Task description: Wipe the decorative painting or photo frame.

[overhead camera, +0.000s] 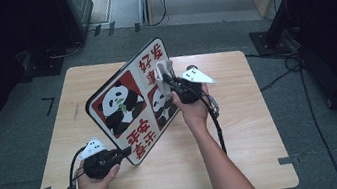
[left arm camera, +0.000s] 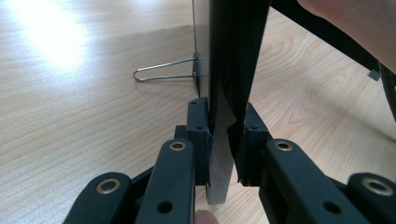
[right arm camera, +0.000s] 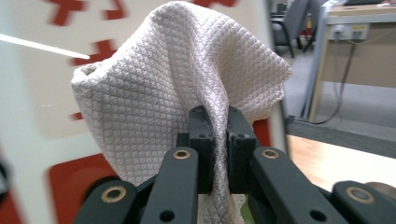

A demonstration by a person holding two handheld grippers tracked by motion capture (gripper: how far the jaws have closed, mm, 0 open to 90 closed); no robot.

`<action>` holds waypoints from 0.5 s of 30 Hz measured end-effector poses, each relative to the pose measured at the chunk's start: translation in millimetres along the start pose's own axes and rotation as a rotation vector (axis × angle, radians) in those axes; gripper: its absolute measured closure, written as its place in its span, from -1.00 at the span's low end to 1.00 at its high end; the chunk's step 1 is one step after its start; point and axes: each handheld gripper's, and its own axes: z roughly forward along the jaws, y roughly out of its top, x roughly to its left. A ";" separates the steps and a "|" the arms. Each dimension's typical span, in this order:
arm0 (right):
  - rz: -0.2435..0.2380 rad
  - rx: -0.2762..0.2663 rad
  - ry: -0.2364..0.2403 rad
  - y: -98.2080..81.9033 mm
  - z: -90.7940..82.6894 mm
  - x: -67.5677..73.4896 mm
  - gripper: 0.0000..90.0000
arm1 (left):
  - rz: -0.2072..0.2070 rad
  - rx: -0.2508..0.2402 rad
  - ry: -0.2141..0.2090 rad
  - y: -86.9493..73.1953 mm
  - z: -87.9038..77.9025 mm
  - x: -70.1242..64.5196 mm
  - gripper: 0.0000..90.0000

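A panda picture board (overhead camera: 127,105) with red characters stands tilted on the wooden table (overhead camera: 243,134). My left gripper (overhead camera: 125,152) is shut on its lower edge; in the left gripper view the board's edge (left arm camera: 229,70) runs up between the pads, with a wire stand (left arm camera: 163,72) behind it. My right gripper (overhead camera: 168,80) is shut on a white waffle-weave cloth (overhead camera: 163,70), held against the board's upper right part. The cloth (right arm camera: 177,79) bulges above the jaws in the right gripper view, with the board's face (right arm camera: 42,107) behind it.
Black equipment stands (overhead camera: 278,32) and cables (overhead camera: 301,84) lie on the grey floor right of the table. A dark cabinet (overhead camera: 73,12) stands at the back left. A desk leg and sockets (right arm camera: 336,42) show far off in the right gripper view.
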 end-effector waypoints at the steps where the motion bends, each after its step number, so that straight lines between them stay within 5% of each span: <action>1: 0.000 -0.001 -0.012 0.1 1.2 -1.8 0.85 | 0.000 0.000 0.000 0.0 0.0 0.0 0.77; 8: 0.030 0.016 -0.039 0.8 6.7 -14.1 0.86 | 0.002 0.000 0.002 0.1 0.1 0.2 0.77; 15: 0.043 0.034 0.029 -8.5 -2.6 3.3 0.88 | 0.001 0.000 0.002 0.2 0.2 0.0 0.77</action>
